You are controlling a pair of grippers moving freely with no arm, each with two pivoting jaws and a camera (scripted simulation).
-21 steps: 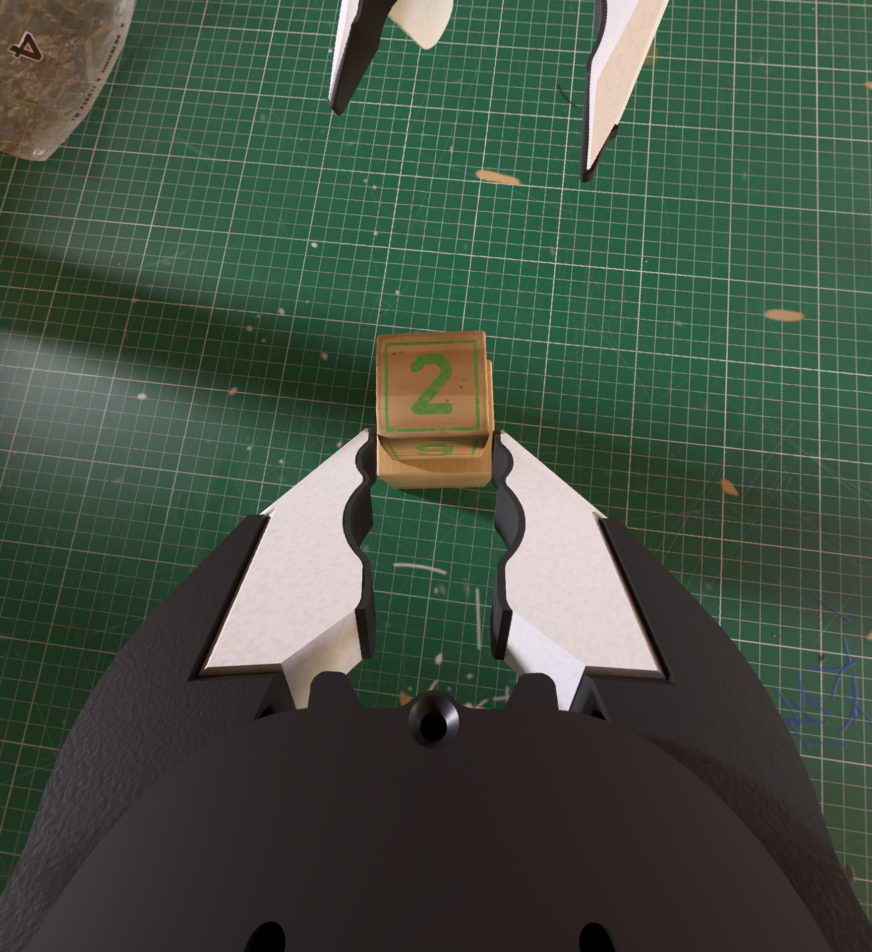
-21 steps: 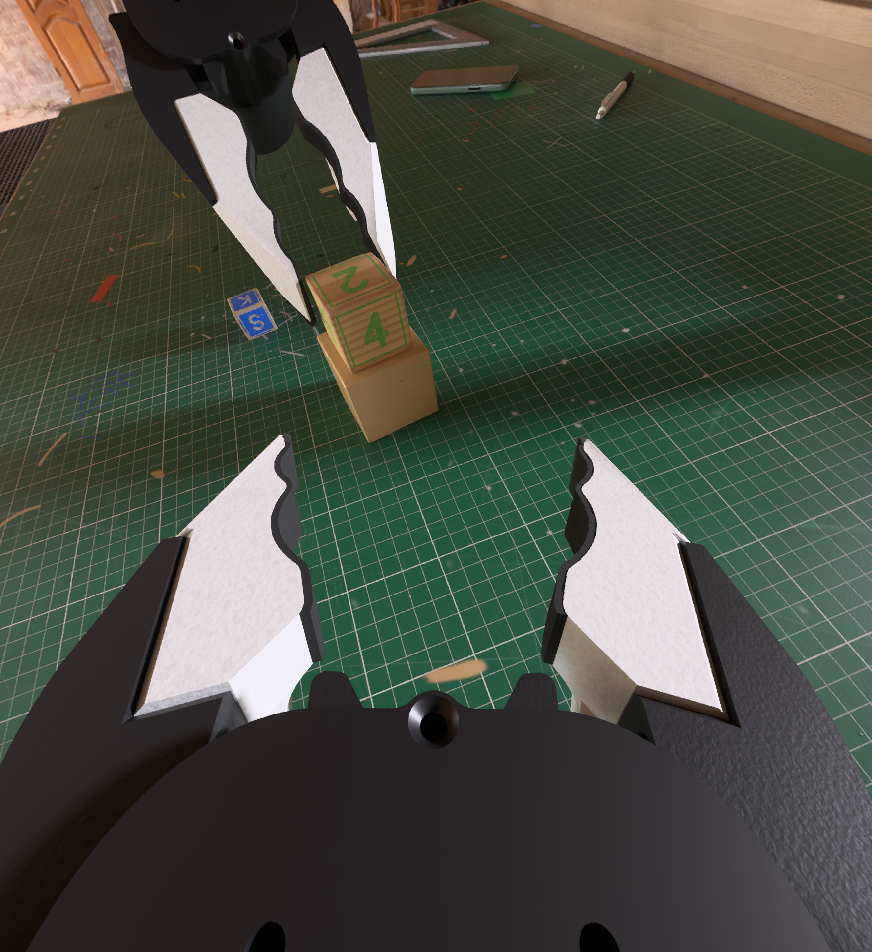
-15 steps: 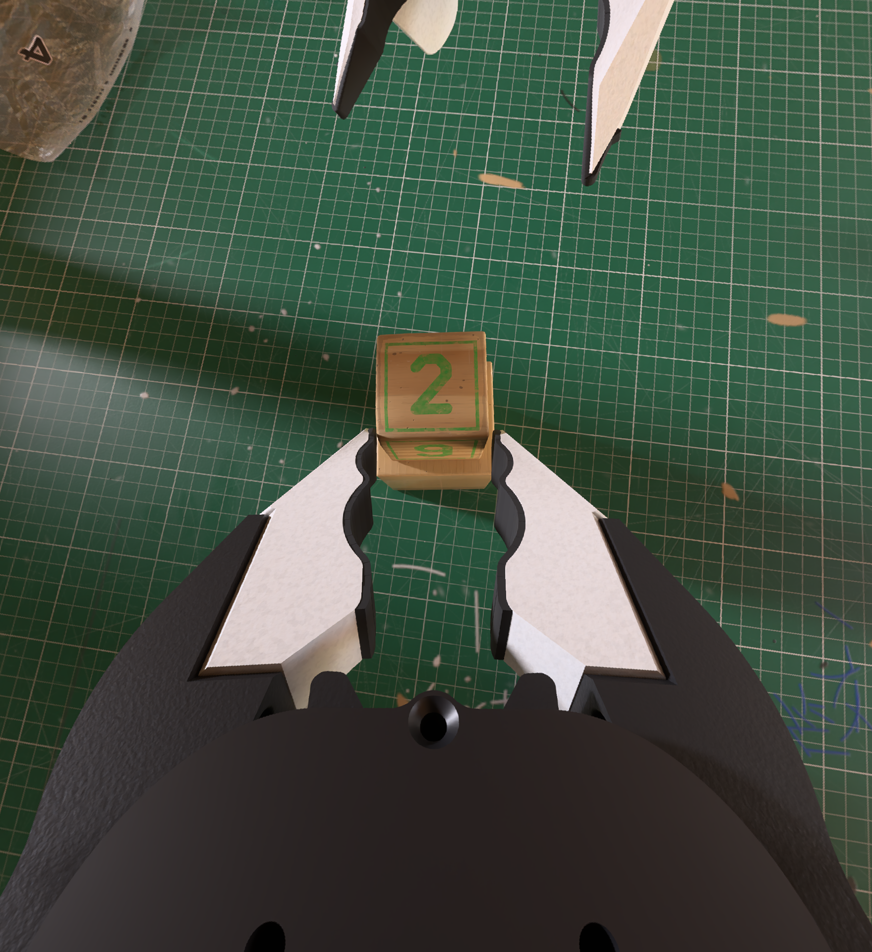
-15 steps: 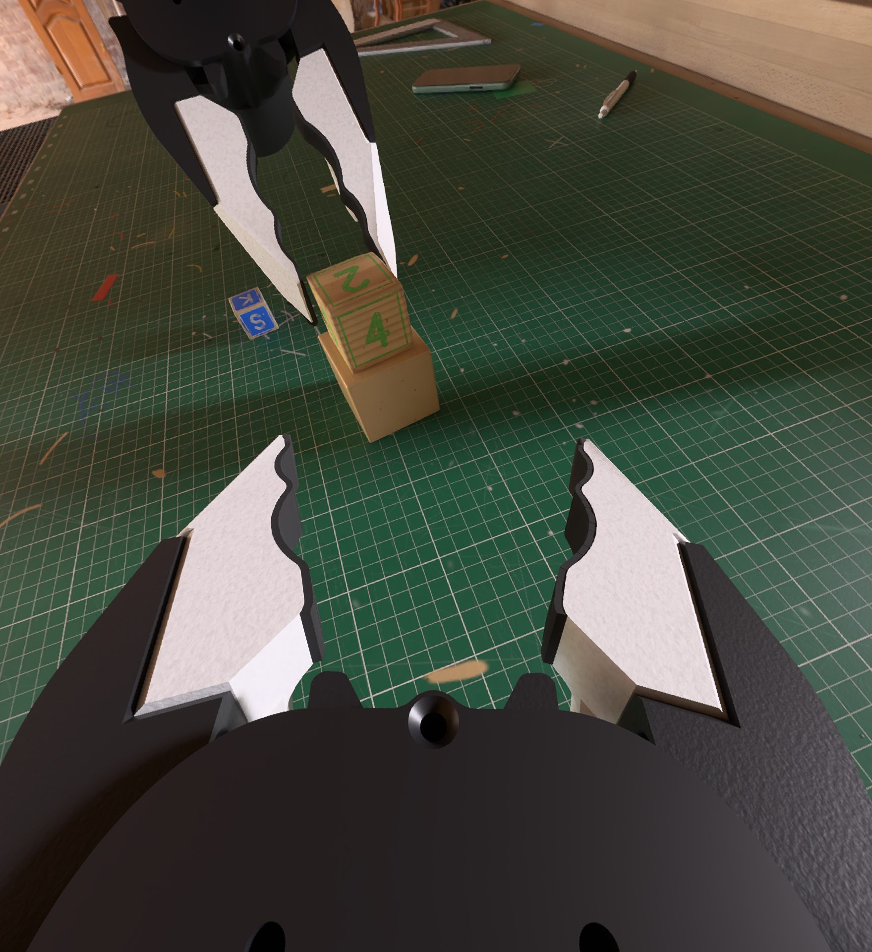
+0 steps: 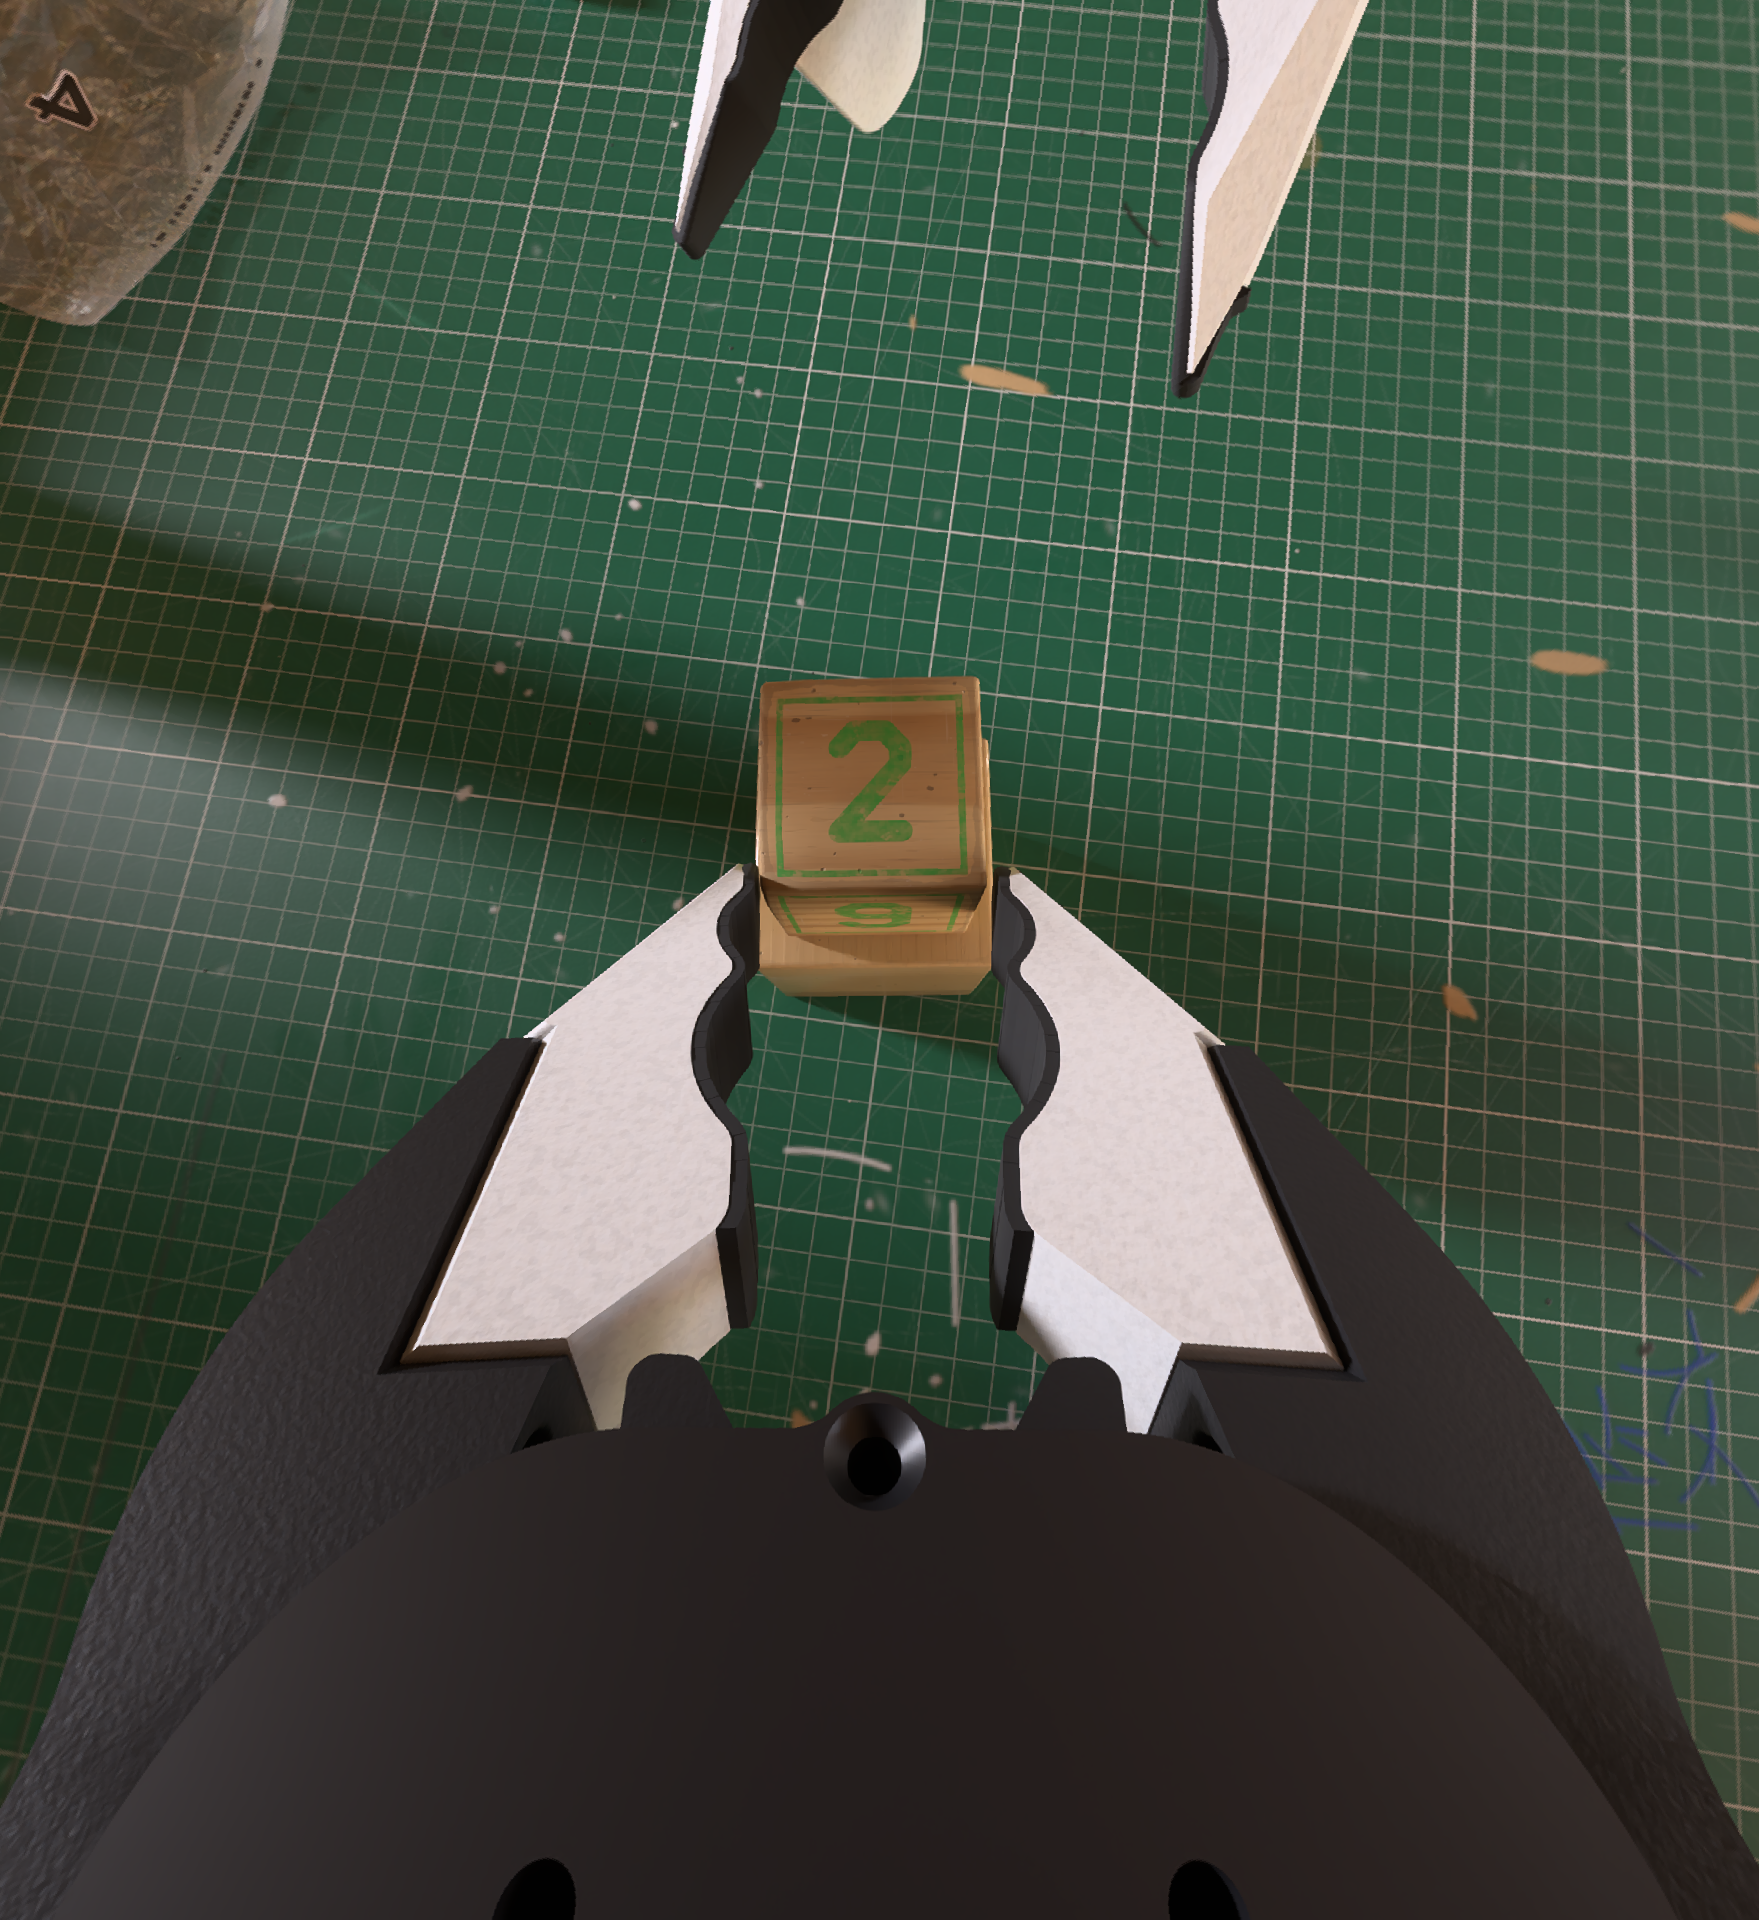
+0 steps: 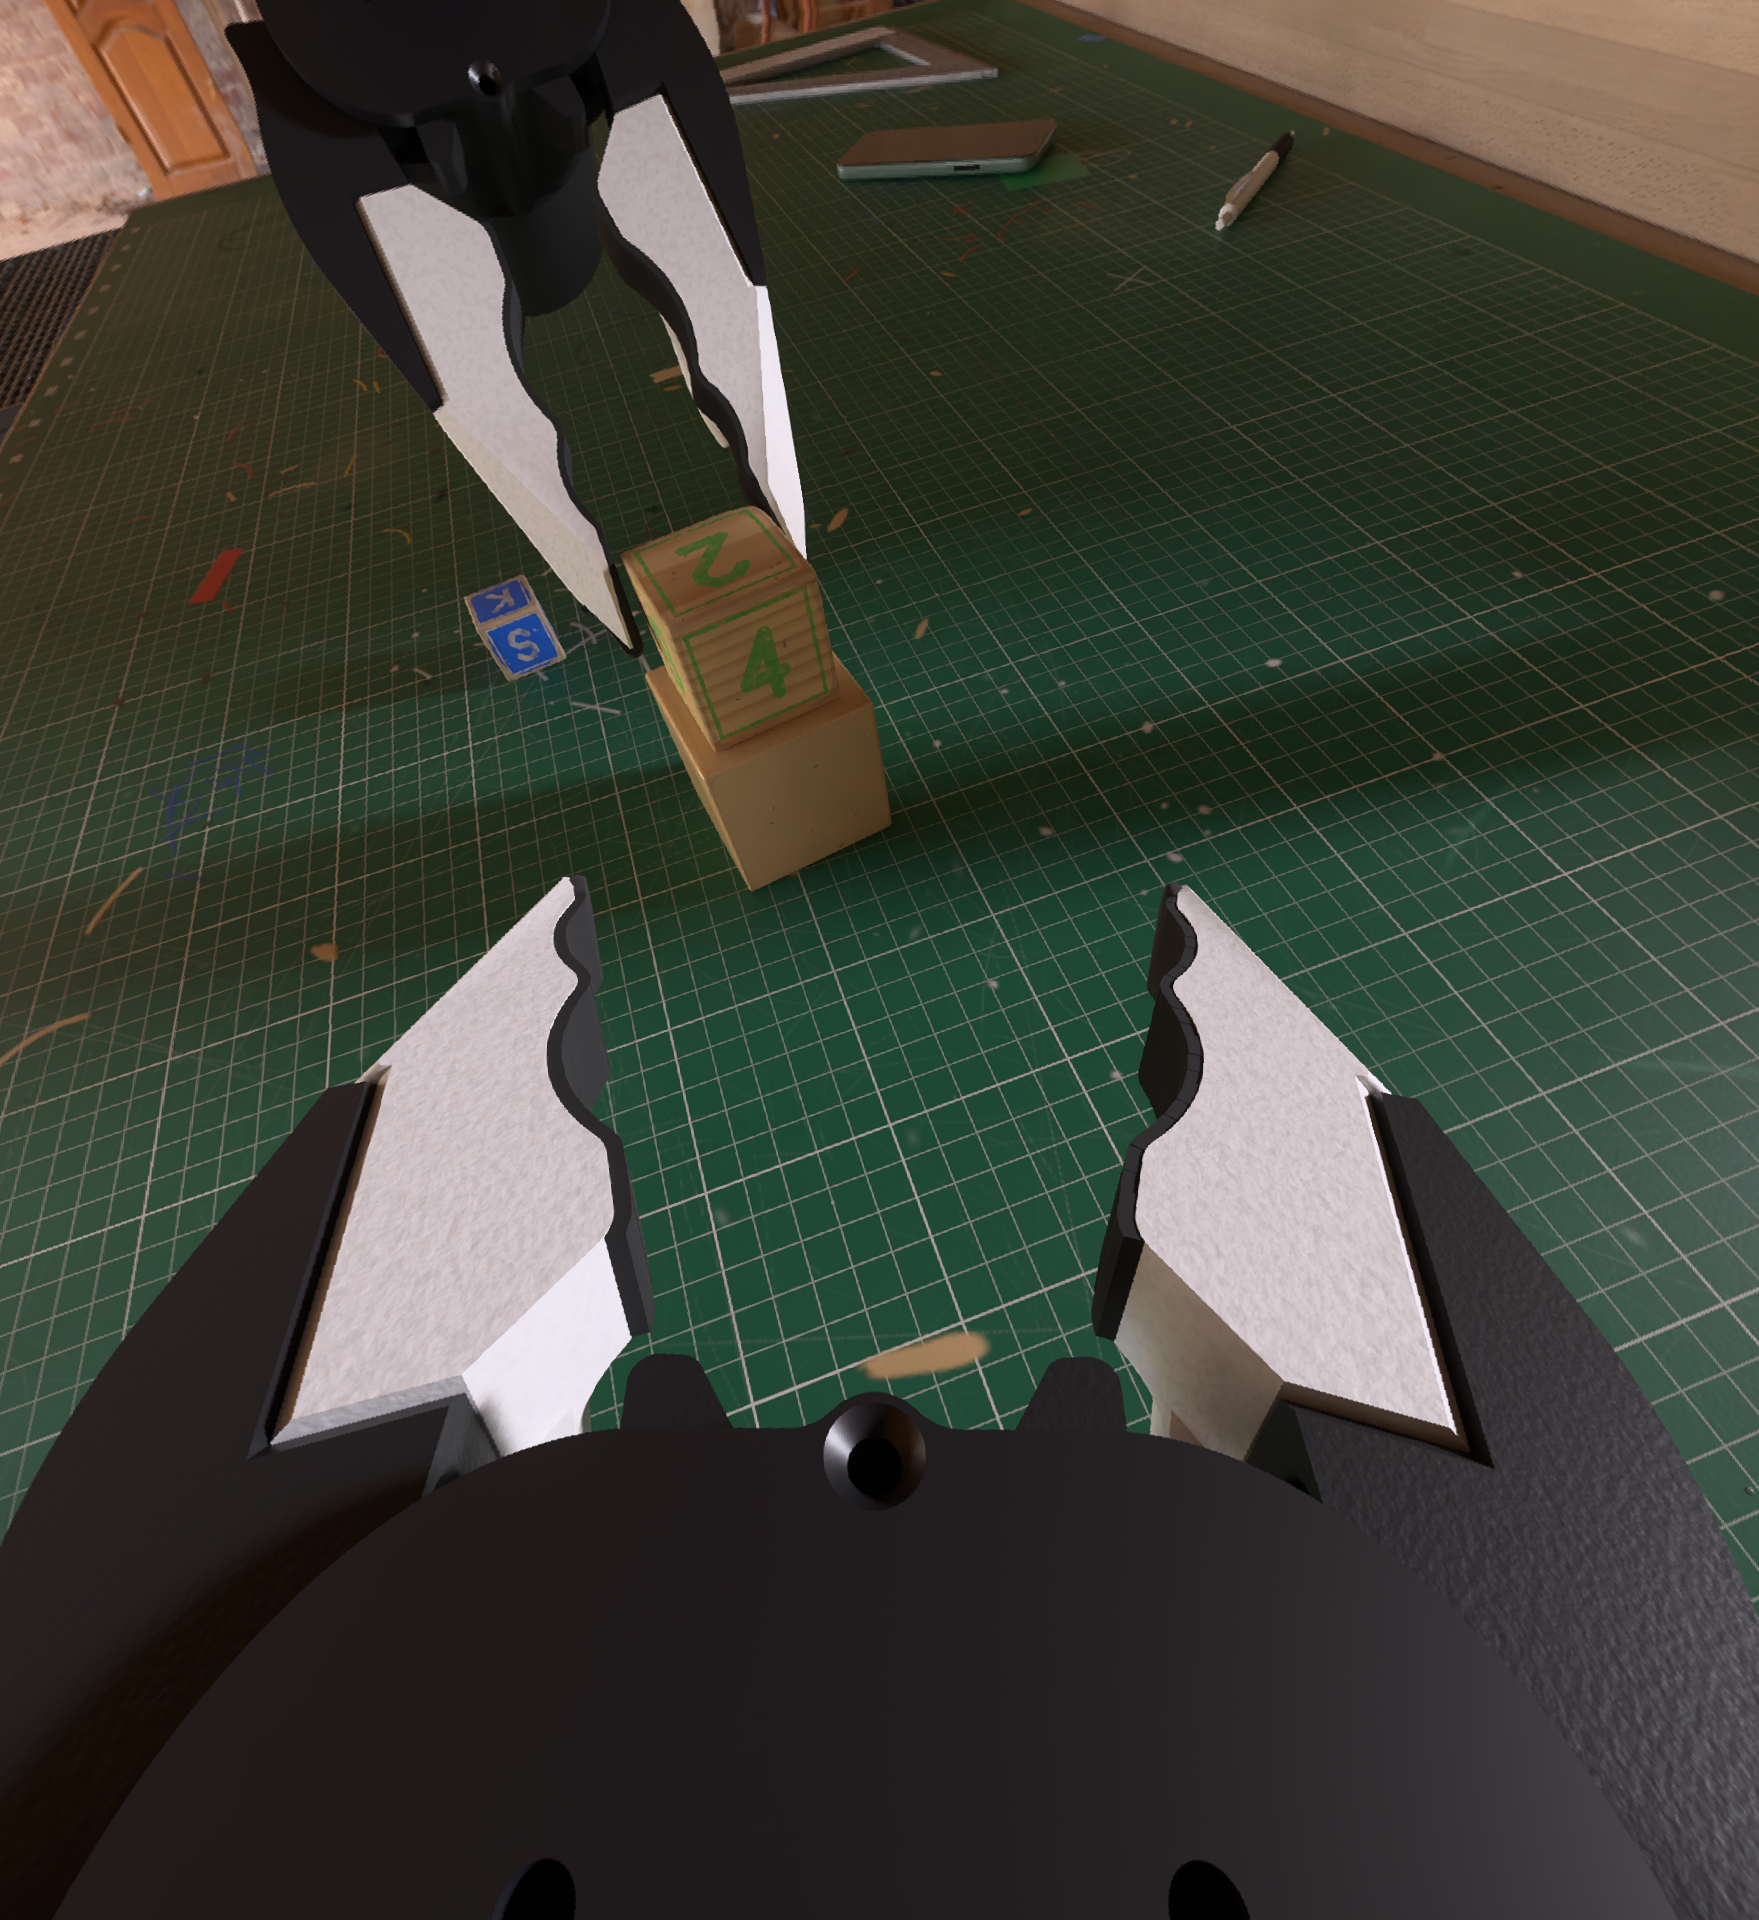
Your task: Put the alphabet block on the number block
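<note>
**Left clamped on the number block, alphabet block alone on the mat**

The green cutting mat [image 6: 1374, 727] fills both views. Only my right wrist view reaches its far edge, where bare wooden tabletop [image 6: 1477, 104] begins, with a phone [image 6: 948, 148] and a pen [image 6: 1254, 179] near that border. Only my left wrist view shows a clear bag of brown scraps [image 5: 75, 156] at its top left corner.

My left gripper [image 5: 875, 899] comes down steeply, its fingers pressed on opposite sides of the number block [image 5: 870, 779]. My right gripper [image 6: 873, 885] hangs over bare mat with its fingers spread wide, well short of the stack.

The number block sits square on a larger plain wooden block [image 6: 802, 790], and a strip of that block's top shows on the right.

The alphabet block [image 6: 513, 627], blue and white, shows only in the right wrist view. It lies flat on the mat just left of the stack, beside the left gripper's finger and apart from it. It is a cube with no longer axis, one vertical edge turned towards my right camera. Open mat lies on its left and near sides.
</note>
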